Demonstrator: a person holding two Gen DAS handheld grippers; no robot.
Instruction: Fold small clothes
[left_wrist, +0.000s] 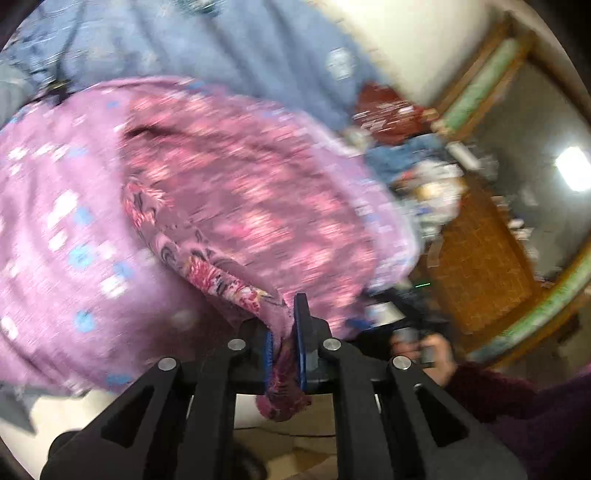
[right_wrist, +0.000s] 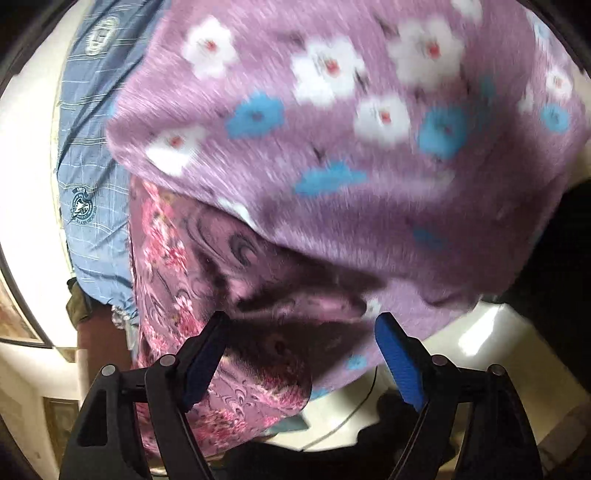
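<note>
A pink floral garment (left_wrist: 240, 192) hangs bunched from my left gripper (left_wrist: 286, 317), which is shut on its edge, with a fold of cloth poking out below the blue pads. It lies over a purple cloth with white and blue flowers (left_wrist: 62, 240). In the right wrist view my right gripper (right_wrist: 301, 319) stands open with its jaws wide. The pink floral garment (right_wrist: 173, 266) and the purple flowered cloth (right_wrist: 332, 129) hang just beyond its fingers, and neither pad presses on them. Both views are blurred.
A blue checked cloth with round badges (right_wrist: 92, 147) lies behind the purple one on a white surface (right_wrist: 26, 147). A hand in a dark maroon sleeve (left_wrist: 439, 354) shows at lower right of the left wrist view. Wooden furniture (left_wrist: 476, 266) and clutter stand beyond.
</note>
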